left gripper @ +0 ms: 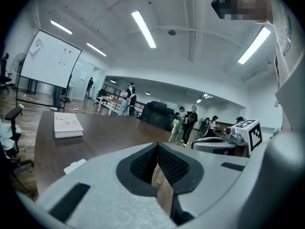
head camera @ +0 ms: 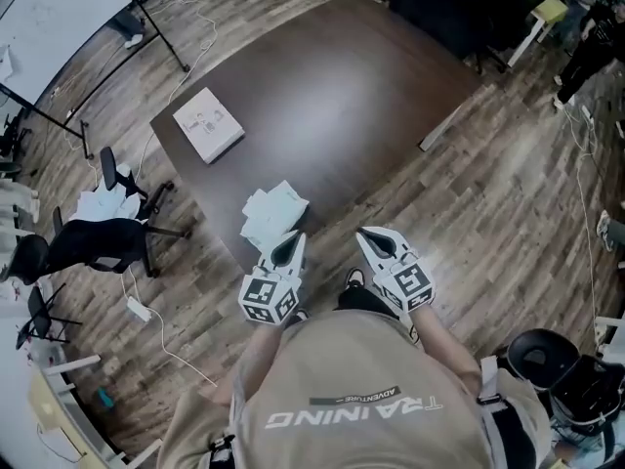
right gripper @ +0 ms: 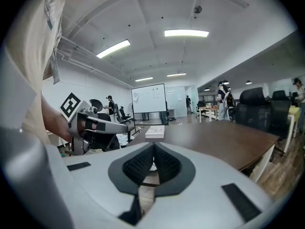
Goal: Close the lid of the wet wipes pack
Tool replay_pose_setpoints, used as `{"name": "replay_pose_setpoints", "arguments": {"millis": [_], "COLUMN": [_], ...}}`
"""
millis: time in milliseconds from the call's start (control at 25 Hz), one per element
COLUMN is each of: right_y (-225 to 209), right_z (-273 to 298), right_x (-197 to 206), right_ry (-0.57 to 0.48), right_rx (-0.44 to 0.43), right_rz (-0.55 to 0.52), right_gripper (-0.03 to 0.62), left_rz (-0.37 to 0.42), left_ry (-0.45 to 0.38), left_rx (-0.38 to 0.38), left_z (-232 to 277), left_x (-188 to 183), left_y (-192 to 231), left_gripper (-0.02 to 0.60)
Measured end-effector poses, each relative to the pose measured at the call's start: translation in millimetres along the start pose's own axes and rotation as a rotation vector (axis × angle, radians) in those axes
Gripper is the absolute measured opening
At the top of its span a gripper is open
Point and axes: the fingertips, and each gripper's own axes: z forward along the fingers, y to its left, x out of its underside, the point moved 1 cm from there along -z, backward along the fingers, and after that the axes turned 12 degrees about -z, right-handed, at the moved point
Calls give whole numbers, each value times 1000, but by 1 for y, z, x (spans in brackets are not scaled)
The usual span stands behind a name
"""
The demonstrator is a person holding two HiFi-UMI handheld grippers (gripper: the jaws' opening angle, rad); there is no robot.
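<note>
Nearest the head view's camera is the person's beige printed T-shirt [head camera: 356,404], with both forearms held out low in front of the body. The left tool [head camera: 293,245] is a grey wedge-nosed two-jaw tool with a marker cube on its back. It points forward over the near corner of the bench. In the left gripper view its dark ribbed pads [left gripper: 167,162] are pressed together at the tip, with nothing between them. The right tool [head camera: 373,241], of the same make, is held level beside it and a little apart, off the bench edge and over the wood-plank floor [head camera: 508,184]. Its jaws are also closed tip to tip and it grips nothing. Just ahead of the left tool's nose lies the white soft wet wipes pack [head camera: 272,213], on the near corner of the dark brown rectangular bench [head camera: 342,96]. Neither tool touches the pack. Its top looks crumpled and uneven from above, and I cannot tell whether the lid is up or down. Farther along the left side of the bench lies a flat white rectangular box [head camera: 208,124], closed and well apart from the pack. To the left, on the floor, stands a black office chair [head camera: 107,237] with white cloth draped over it. Beyond that, at the far left, is a white board on a black stand [head camera: 49,18].
</note>
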Motion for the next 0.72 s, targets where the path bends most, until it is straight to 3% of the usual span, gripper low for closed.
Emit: {"name": "replay_pose_setpoints", "arguments": {"millis": [440,720], "right_y": [-6,4], "right_z": [71,116], "right_x": [18,3], "right_ry": [29,44], "right_rx": [-280,-324], "right_rz": [-15,-50], "right_gripper": [14,14], "left_rz": [-106,-132], "left_ry": [-45,-59], "left_rx": [-236,-275], "left_z": [-4,-18], "left_x": [1,-5], "left_y": [42,81], "left_gripper": [9,9]}}
